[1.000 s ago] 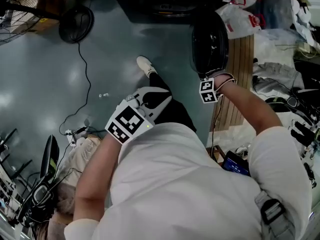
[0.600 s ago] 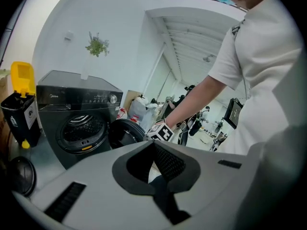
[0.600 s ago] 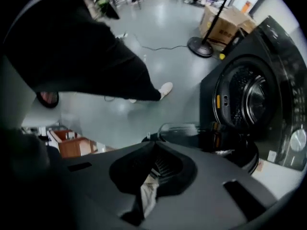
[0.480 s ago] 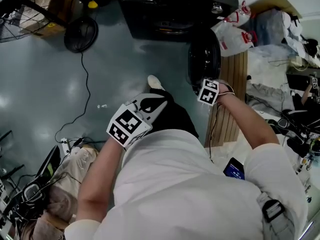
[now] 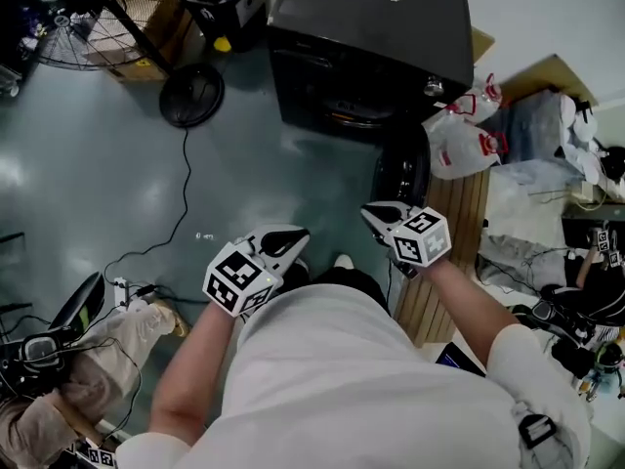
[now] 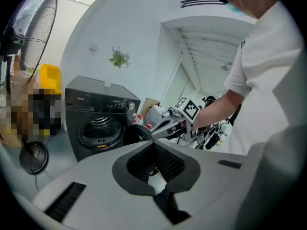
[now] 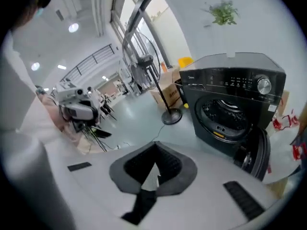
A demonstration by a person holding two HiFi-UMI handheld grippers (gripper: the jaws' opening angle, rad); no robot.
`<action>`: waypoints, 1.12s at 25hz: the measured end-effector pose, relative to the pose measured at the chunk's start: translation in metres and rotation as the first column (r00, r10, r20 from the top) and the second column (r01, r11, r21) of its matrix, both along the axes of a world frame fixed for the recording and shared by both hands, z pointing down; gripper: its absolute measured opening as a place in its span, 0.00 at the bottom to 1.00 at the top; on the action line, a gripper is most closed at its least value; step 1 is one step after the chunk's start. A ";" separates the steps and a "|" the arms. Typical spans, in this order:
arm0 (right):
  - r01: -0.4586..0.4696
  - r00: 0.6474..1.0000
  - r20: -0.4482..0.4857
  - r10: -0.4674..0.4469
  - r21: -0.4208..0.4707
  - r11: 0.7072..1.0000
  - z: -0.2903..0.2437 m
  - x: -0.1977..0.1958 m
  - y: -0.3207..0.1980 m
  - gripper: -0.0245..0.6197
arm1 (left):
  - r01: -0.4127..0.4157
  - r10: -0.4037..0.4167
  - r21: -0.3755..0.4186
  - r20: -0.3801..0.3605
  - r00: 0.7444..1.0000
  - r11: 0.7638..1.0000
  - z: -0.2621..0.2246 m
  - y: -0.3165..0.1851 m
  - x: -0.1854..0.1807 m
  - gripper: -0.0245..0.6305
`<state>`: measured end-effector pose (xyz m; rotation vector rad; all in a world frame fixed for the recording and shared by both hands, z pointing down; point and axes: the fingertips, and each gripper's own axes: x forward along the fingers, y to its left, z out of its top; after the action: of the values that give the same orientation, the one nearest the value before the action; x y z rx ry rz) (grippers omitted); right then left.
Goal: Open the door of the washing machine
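The dark grey washing machine (image 5: 371, 37) stands at the top of the head view. Its round door (image 5: 402, 169) hangs swung open to the right of the drum opening (image 6: 98, 131). My right gripper (image 5: 374, 213) is shut with nothing in it, hanging in the air near the door's lower edge and apart from it. In the right gripper view the machine (image 7: 230, 104) and its open door (image 7: 254, 152) lie ahead of the shut jaws (image 7: 156, 145). My left gripper (image 5: 293, 234) is shut and empty too, held over the floor; its own view (image 6: 154, 145) shows the right gripper (image 6: 168, 126) beside the door (image 6: 139, 133).
A floor fan's round base (image 5: 190, 96) and its cable (image 5: 181, 213) lie left of the machine. Plastic bags (image 5: 464, 130) and a wooden slatted board (image 5: 459, 213) sit to the right. Bags and gear (image 5: 59, 360) crowd the lower left floor. The person's foot (image 5: 342, 262) is between the grippers.
The right gripper has come off the door, risen and rolled over. The head view has pulled back, so the whole machine shows. The left gripper has shifted only slightly.
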<state>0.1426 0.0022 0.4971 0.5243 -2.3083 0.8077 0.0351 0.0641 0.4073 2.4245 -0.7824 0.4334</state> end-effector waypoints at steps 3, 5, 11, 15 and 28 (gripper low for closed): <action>0.020 0.996 0.090 -0.023 0.028 0.999 -0.039 -0.004 0.003 0.05 | 0.028 -0.028 -0.009 -0.018 0.999 1.000 -0.012 -0.005 0.014 0.06; 0.040 0.992 0.119 -0.047 0.062 0.997 -0.060 -0.001 0.007 0.05 | 0.035 -0.036 -0.015 -0.030 0.999 0.999 -0.021 -0.007 0.026 0.06; 0.053 0.986 0.156 -0.067 0.095 0.994 -0.098 0.029 0.016 0.05 | 0.058 -0.058 0.002 -0.042 0.997 0.998 -0.045 -0.007 0.068 0.06; 0.052 0.983 0.168 -0.071 0.113 0.992 -0.104 0.048 0.022 0.05 | 0.073 -0.073 0.005 -0.036 0.997 0.997 -0.048 -0.003 0.089 0.06; 0.078 0.972 0.208 -0.111 0.160 0.984 -0.130 0.078 0.037 0.05 | 0.111 -0.110 0.026 -0.026 0.994 0.994 -0.062 0.010 0.123 0.06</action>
<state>0.2208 0.0391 0.3672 0.4031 -2.5889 0.6765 0.1583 0.0740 0.3457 2.3935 -0.9123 0.3517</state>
